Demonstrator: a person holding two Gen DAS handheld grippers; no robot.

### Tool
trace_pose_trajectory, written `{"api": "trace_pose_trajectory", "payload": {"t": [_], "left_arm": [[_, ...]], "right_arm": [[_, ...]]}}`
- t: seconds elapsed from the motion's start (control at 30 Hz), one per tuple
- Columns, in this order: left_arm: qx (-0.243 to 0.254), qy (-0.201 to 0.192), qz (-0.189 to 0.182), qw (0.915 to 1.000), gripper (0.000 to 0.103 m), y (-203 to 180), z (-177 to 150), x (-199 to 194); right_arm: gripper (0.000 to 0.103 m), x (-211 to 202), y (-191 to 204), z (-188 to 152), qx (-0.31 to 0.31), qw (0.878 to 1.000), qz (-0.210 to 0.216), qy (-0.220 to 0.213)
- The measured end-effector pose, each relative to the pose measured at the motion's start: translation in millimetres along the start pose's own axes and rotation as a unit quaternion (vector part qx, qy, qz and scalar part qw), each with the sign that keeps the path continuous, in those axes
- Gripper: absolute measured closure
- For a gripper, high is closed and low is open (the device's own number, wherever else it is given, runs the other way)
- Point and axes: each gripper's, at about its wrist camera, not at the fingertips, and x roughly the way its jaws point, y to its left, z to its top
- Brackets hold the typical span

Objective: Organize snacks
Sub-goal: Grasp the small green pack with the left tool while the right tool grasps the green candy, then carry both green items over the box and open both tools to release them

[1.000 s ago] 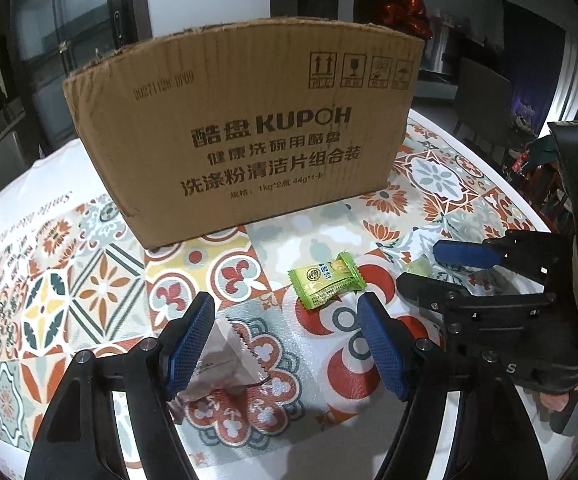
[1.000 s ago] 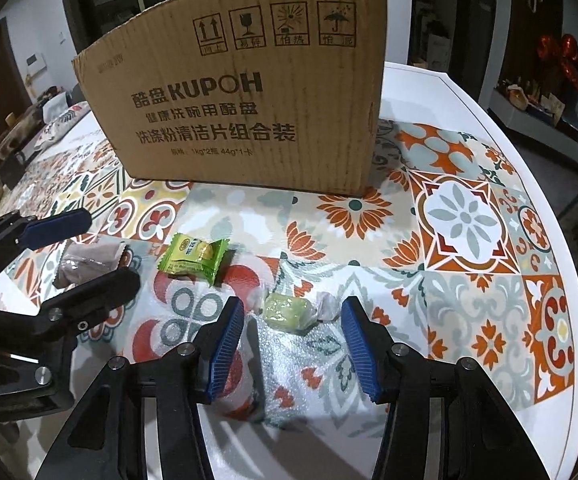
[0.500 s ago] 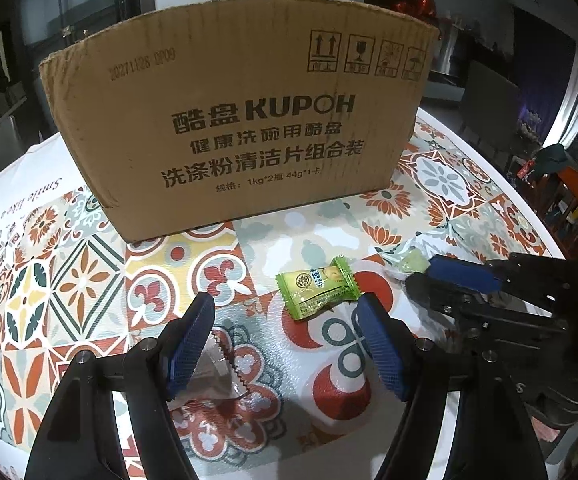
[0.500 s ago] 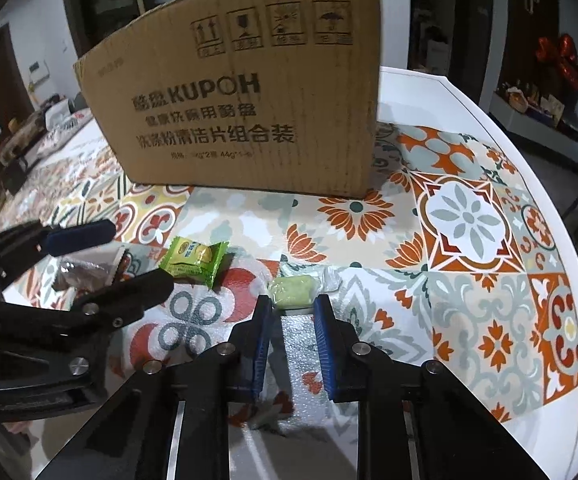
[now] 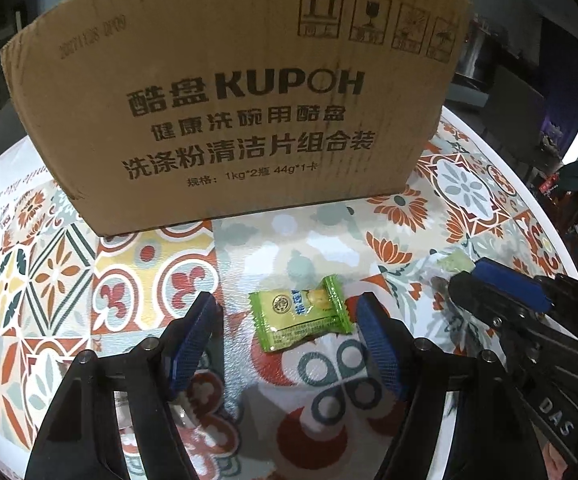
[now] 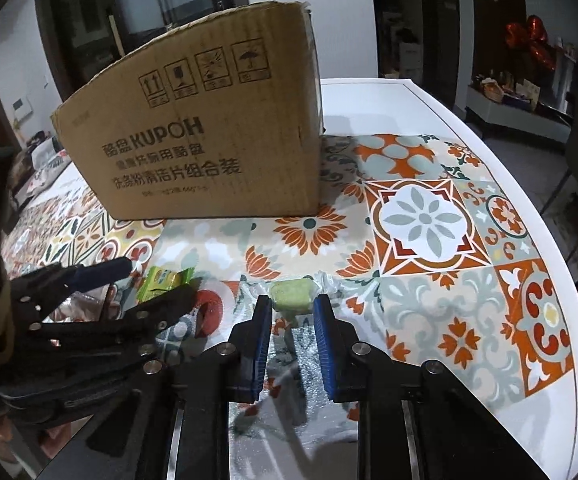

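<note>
We see a bright green, crimp-edged foil snack packet (image 5: pixel 301 318) lying flat and slightly askew on the patterned tablecloth, in front of the tall brown cardboard box (image 5: pixel 241 96) printed KUPOH, which stands upright. To its right lies a pale green candy in a clear twisted wrapper (image 6: pixel 292 294), also well short of the box.

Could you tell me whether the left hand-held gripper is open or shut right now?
Open: the left hand-held gripper has its blue pads spread wide on either side of the green snack packet, touching neither edge.
</note>
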Motion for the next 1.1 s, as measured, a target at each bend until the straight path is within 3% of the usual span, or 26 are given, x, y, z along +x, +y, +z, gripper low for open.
{"api": "trace_pose_trajectory", "payload": {"t": [0.07,0.13,0.23,0.37,0.4,0.43,1.1], "left_arm": [[0.004,-0.004,0.004,1.0,0.041,-2.7,-0.2,0.5],[0.008,-0.007,-0.001,0.9999,0.057,-4.6,-0.4,0.0],[0.005,-0.009,-0.007,0.9999,0.066,-3.1,-0.5,-1.8],[0.0,-0.009,-0.023,0.9997,0.071,0.2,-2.5,-6.8],[0.0,-0.011,-0.025,0.9996,0.075,2.7,-3.6,-10.1],[0.002,-0.013,-0.027,0.9996,0.089,4.0,-4.3,-13.6],[-0.004,-0.085,-0.051,0.9951,0.089,31.9,1.7,-102.0]], "right_arm": [[0.08,-1.6,-0.2,-0.2,-0.001,1.0,0.001,-0.002],[0.08,-3.2,0.2,-0.1,-0.003,1.0,0.002,-0.005],[0.08,-7.0,-1.3,0.8,-0.002,1.0,0.003,-0.009],[0.08,-10.3,1.0,2.5,-0.004,1.0,0.005,-0.012],[0.08,-10.5,2.4,2.6,-0.005,1.0,0.006,-0.012],[0.08,-11.4,3.4,2.6,-0.006,1.0,0.007,-0.012],[0.08,-51.3,33.0,17.7,-0.024,0.999,0.025,-0.041]]}}
